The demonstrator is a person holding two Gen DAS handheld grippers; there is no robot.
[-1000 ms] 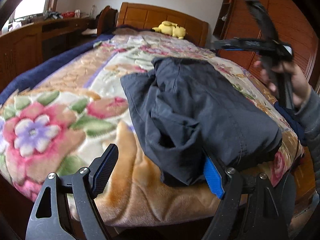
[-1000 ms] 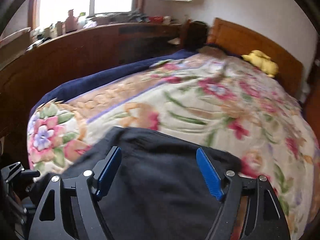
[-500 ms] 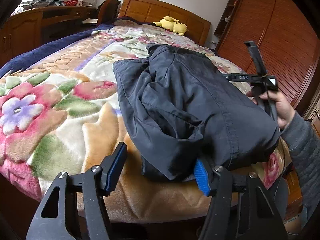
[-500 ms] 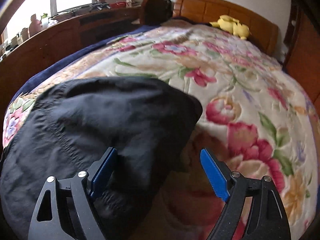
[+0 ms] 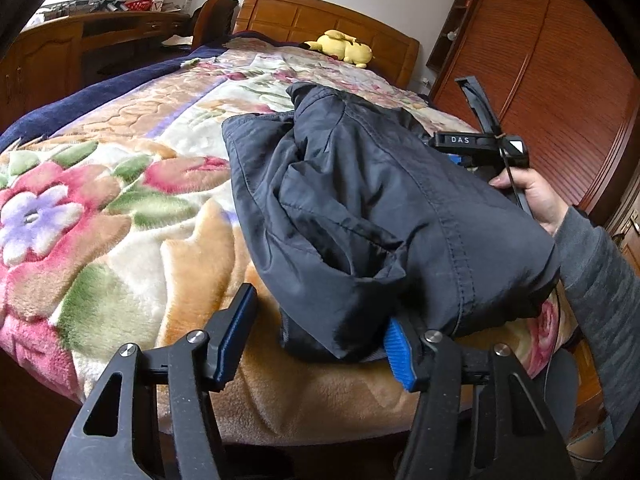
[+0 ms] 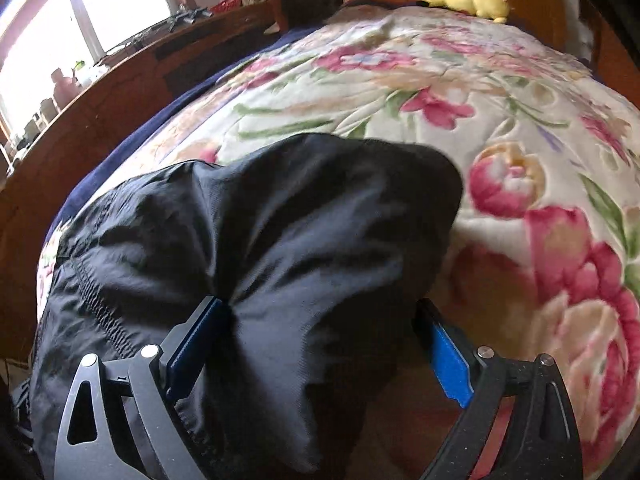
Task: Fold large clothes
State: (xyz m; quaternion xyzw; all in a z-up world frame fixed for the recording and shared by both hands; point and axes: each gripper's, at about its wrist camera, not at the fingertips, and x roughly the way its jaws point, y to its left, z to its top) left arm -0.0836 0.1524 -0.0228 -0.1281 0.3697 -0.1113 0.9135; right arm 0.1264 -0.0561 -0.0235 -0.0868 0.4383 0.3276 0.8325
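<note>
A dark navy jacket (image 5: 360, 208) lies bunched near the foot of a bed with a floral blanket (image 5: 100, 208). My left gripper (image 5: 320, 336) is open at the bed's near edge, with the jacket's near fold hanging between and over its blue pads. My right gripper (image 6: 320, 352) is open with a thick fold of the jacket (image 6: 280, 248) pushed between its fingers. From the left wrist view the right gripper's body (image 5: 480, 140) sits at the jacket's far right side, its fingertips hidden by cloth.
A yellow plush toy (image 5: 344, 48) lies by the wooden headboard (image 5: 320, 12). A wooden wardrobe (image 5: 560, 80) stands to the right of the bed. A long wooden desk with clutter (image 5: 80, 32) runs under the window on the left. A navy blanket edge (image 5: 80, 100) hangs there.
The right gripper came down from above and moved into the jacket's right side, so cloth now lies between its fingers. The left gripper moved slightly closer to the jacket's near fold.
</note>
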